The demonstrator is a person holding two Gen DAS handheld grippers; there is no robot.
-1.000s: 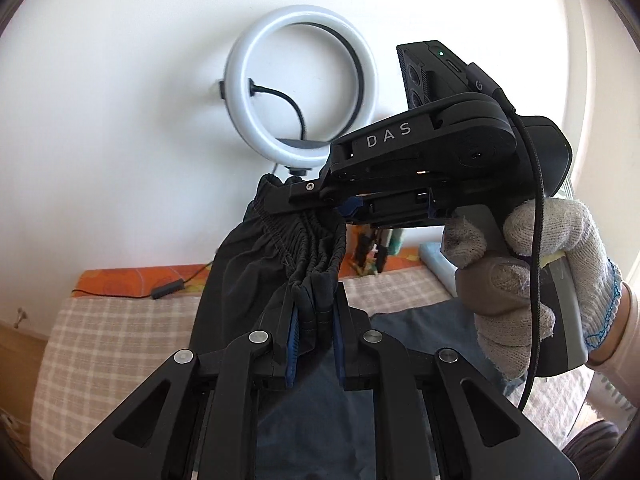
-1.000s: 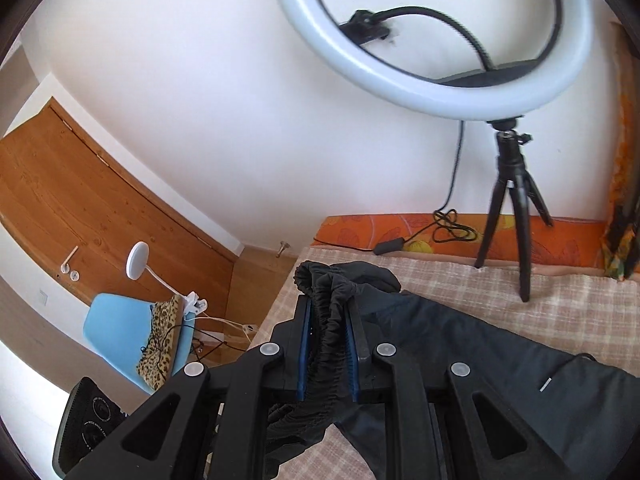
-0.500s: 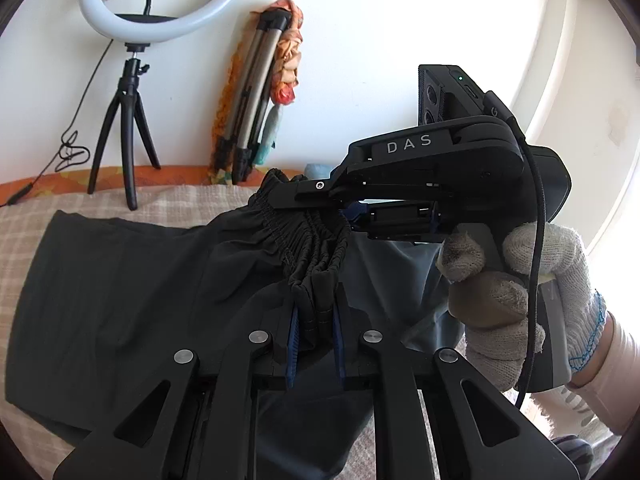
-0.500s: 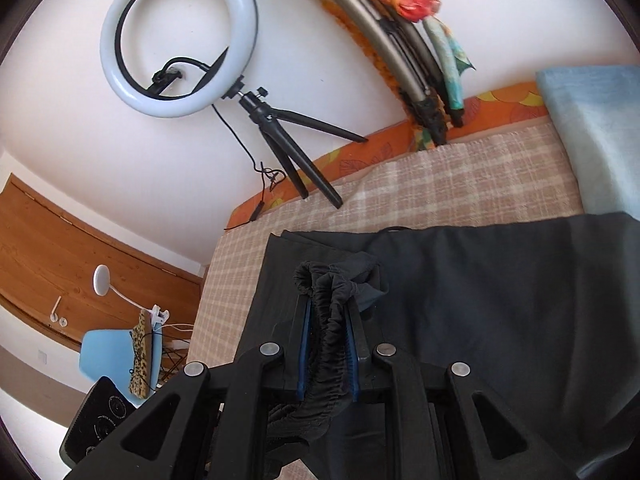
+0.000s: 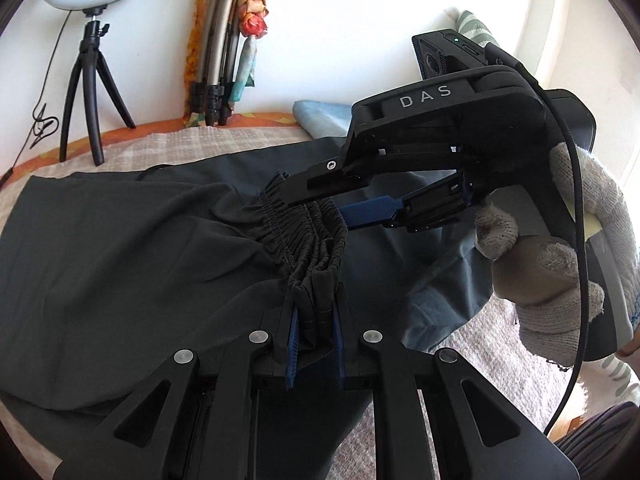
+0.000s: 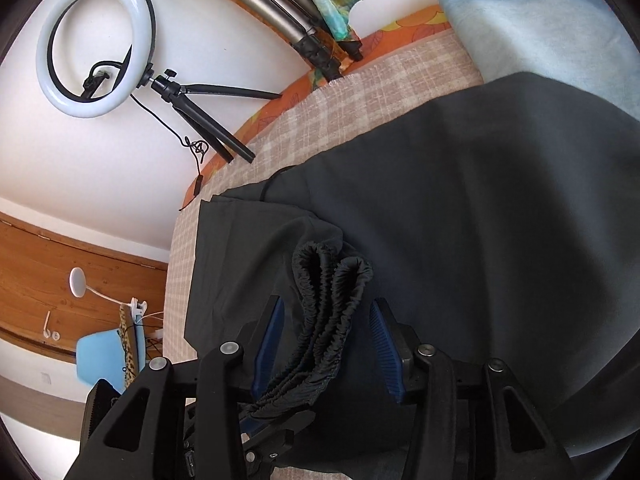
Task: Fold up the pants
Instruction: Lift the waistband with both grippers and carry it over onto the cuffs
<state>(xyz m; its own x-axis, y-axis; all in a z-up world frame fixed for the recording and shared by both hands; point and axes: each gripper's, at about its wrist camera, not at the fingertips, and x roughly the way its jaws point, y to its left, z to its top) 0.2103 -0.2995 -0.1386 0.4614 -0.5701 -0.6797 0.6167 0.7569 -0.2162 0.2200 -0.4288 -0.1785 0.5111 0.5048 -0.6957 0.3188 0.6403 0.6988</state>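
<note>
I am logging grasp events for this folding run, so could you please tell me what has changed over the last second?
The right tool has opened and let go of the gathered waistband, which it was clamping a second ago. The pants have come down from hanging in the air onto the checked cover. The left tool stays shut on the waistband, as before.
</note>
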